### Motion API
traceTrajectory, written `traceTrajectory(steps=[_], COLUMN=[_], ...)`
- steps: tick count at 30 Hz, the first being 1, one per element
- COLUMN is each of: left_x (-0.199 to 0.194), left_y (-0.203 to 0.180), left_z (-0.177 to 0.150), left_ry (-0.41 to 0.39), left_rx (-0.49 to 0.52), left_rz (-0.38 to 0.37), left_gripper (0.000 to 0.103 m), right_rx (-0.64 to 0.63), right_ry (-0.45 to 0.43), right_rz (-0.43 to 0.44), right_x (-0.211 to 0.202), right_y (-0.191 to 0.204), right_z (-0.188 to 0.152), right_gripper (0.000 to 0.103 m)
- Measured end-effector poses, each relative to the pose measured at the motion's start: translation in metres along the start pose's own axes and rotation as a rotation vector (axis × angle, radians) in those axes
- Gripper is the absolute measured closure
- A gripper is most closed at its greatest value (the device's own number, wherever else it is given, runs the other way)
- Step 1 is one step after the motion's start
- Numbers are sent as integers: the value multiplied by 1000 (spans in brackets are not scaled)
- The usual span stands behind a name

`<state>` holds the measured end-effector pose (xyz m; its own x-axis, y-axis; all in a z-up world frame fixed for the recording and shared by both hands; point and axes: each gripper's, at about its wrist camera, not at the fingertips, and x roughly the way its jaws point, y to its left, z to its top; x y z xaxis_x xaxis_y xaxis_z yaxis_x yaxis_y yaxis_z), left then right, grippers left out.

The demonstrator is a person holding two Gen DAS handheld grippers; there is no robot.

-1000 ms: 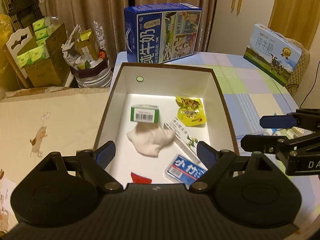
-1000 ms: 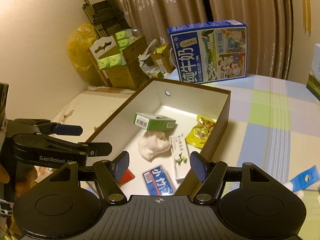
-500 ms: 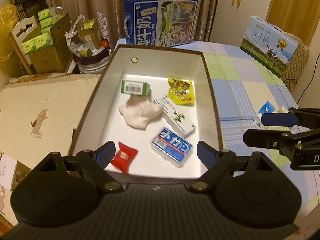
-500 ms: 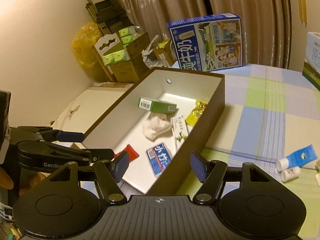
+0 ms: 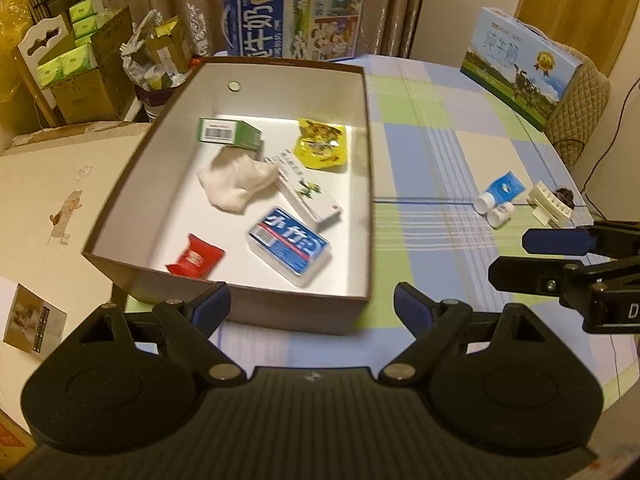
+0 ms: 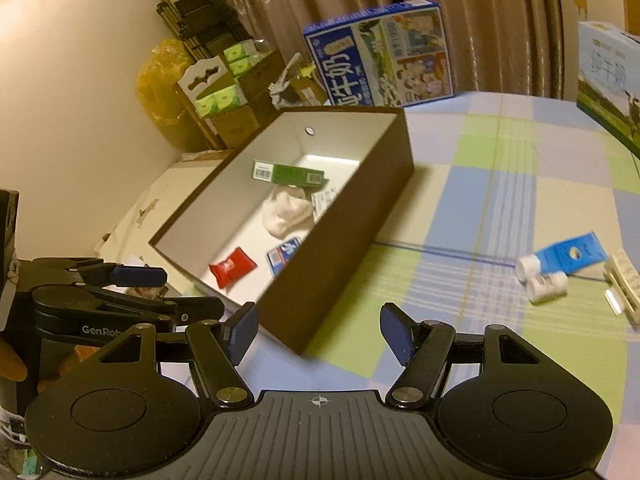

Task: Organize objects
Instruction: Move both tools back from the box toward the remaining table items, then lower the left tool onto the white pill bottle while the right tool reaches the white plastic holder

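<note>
Brown box (image 5: 256, 312) with white inside sits on the checked tablecloth (image 5: 440, 168), open top, near the table's left edge; contents lie loose on its floor.

Inside, seen from the left wrist: green carton (image 5: 230, 133) toward the far wall, tilted, barcode end facing up; white sock (image 5: 236, 182) just in front of it, its edge under the carton; yellow snack packet (image 5: 322, 148) at the far right; long white medicine box (image 5: 310, 196) lying diagonally, one end touching the sock; blue-and-white tissue pack (image 5: 289, 245) nearer, just beside the white box; red sachet (image 5: 196, 258) by the near wall, apart from the rest.

Outside the box, well to the right on the cloth: blue tube (image 5: 502, 192) with white cap, small white bottle (image 5: 500, 214) touching it, cream-coloured clip (image 5: 550, 204) just beyond.

Left gripper (image 5: 312, 308) hangs over the near wall of the box, jaws wide apart, nothing between the pads; right gripper (image 6: 318, 332) above the cloth at the box's near corner, jaws apart, empty; its fingers show at the right edge of the left view.

Background: large blue milk carton (image 5: 296, 12) standing behind the box; pale blue milk carton (image 5: 520, 64) at the far right; cardboard boxes of green packs (image 5: 76, 64) on the floor to the left; curtains (image 6: 480, 8) behind.
</note>
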<state>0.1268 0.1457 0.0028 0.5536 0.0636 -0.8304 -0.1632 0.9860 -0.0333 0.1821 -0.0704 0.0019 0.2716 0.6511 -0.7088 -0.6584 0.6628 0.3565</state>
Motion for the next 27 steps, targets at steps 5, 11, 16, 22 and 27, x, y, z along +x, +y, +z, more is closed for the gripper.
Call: traceTrajectory(steps=[5,11,16,22,27], left_x=[1,4,11,23,38], left_y=[-22,-44,-65,-95,-122], left_z=[-5,-11,-13,-14,-11], left_ry=[13,28,43,67,86], left_rx=[2,12,20,40,71], left_rz=[-4,-4,-14,-46,-85], left_gripper=[17,17,17,17,17], right_rx=[15,39,58,106,158], right_ry=[13,35,51,62,52], right_rz=[-1,-19,-42,-85,-153], right_x=[-10,-21,-32,-46,-59], right_y=[-16,-39,-61,-94,-125], right_z=[-10,-19,-27,-39,-46], right_gripper=[38,38,38,38,38])
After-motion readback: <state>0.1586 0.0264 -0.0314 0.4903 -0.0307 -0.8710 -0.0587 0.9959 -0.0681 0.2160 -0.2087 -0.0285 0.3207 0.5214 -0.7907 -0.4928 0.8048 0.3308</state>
